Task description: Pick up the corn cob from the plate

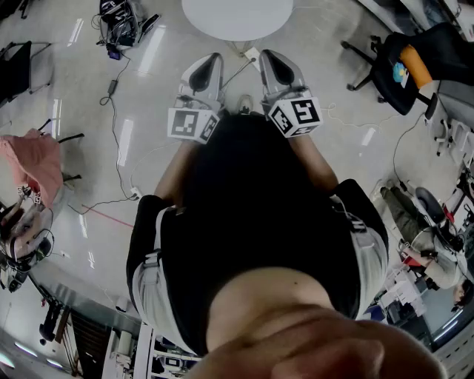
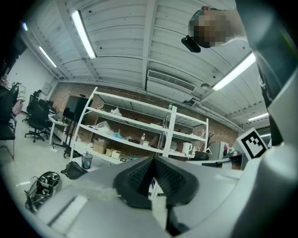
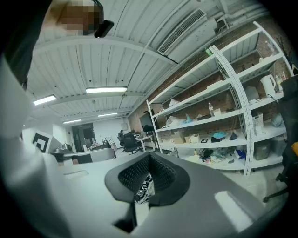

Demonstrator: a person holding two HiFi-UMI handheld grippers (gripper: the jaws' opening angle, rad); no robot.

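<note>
1. The pale grey floor is filling most of the head view, with a dark cable trailing across it.
2. The person's black-shirted torso is taking up the middle of that view, with both forearms reaching forward.
3. A white shelving rack is standing against a brick wall ahead in the left gripper view, with boxes and bottles sitting on its shelves.
4. A round white table is showing at the top edge of the head view, just beyond the two grippers.
5. A black office chair is standing at the upper right, well apart from the person.
6. The left gripper is pointing forward and level in front of the torso, its jaws pressing together with nothing between them.
7. The right gripper is sitting just beside it and pointing the same way, its jaws also closed together and empty.
8. The left marker cube and the right marker cube are riding at the grippers' near ends, close to the shirt.
9. The corn cob and its plate are showing in none of the three views.
</note>
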